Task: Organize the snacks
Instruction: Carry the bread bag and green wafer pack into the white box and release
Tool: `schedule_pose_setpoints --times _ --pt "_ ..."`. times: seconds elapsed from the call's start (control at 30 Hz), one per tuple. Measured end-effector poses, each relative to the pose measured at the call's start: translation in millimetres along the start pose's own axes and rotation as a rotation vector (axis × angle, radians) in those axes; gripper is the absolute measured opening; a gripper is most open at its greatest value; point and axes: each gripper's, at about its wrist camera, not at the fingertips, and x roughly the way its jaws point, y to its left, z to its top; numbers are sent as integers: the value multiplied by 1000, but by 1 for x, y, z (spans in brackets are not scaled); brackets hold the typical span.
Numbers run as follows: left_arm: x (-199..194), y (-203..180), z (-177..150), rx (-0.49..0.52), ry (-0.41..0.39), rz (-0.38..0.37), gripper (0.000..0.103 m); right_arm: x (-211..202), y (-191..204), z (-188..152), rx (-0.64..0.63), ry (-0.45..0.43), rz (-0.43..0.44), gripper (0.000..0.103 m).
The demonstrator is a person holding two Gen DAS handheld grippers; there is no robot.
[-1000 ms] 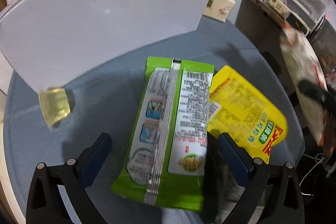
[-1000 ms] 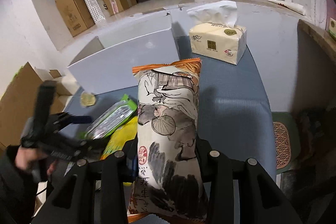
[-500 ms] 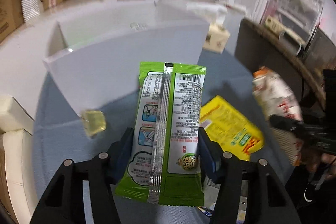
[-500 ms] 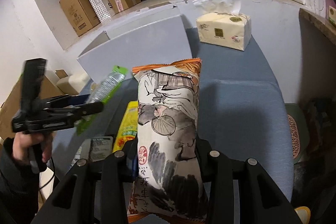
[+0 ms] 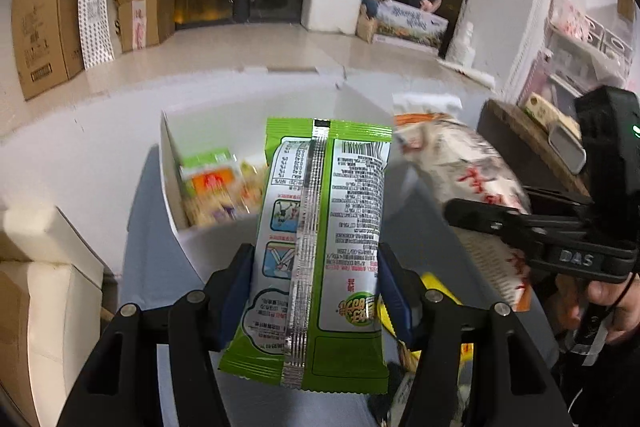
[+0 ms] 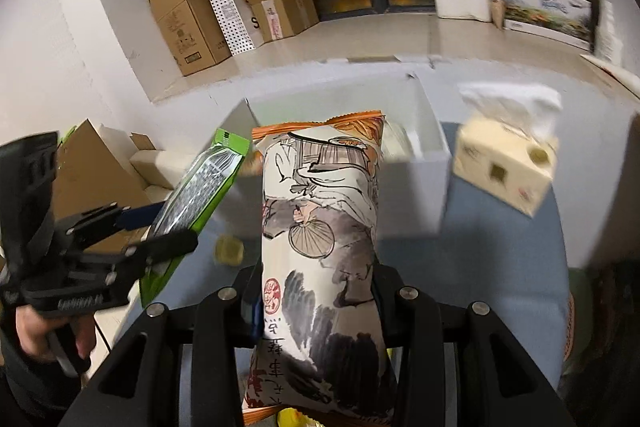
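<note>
My left gripper [image 5: 316, 291] is shut on a green snack packet [image 5: 320, 227] and holds it up in front of an open white box [image 5: 172, 187] that holds several snacks [image 5: 212, 187]. My right gripper [image 6: 318, 303] is shut on a white and orange illustrated snack bag [image 6: 320, 227], held in the air just before the same box [image 6: 436, 163]. The left gripper and its green packet [image 6: 200, 187] show at the left of the right wrist view. The right gripper and its bag [image 5: 460, 171] show at the right of the left wrist view.
A yellow snack pouch [image 5: 436, 291] lies on the blue table [image 6: 480, 267] under the grippers. A small yellow cube [image 6: 229, 249] sits near the box. A tissue box [image 6: 508, 163] stands right of the white box. Cardboard boxes [image 6: 188, 23] stand on the floor beyond.
My left gripper shut on the green packet and lifted it off the table toward the white box. My right gripper carried its bag forward toward the box too.
</note>
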Motion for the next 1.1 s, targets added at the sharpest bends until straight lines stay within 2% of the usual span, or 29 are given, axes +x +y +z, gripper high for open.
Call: schedule_pose_setpoints --times 0.27,0.37,0.47,0.5,0.53,0.6,0.67,0.77,0.87,1.1 --pt "16 31 57 -16 -38 81 65 41 8 68 -30 24 -60 42" --pt "27 43 72 -29 -30 102 65 56 5 88 -26 33 -78 42" --pt "43 49 83 -28 -18 138 72 70 1 105 -30 36 -113 43" --pt "49 51 87 -28 -15 155 78 74 0 110 -27 40 -121 46" --pt "53 54 89 -28 -8 168 91 79 -1 114 -31 43 -130 66" --pt "60 60 88 -49 14 165 103 83 -3 119 -41 19 -186 99" --pt "63 65 84 -75 26 154 103 79 -7 118 -30 -19 -204 100" --pt "65 66 77 -71 40 170 103 80 -15 111 7 7 -168 101" --pt "62 63 71 -68 45 163 103 76 -20 104 25 8 -173 101" --pt "34 43 52 -15 19 155 103 46 -22 76 66 -6 -124 102"
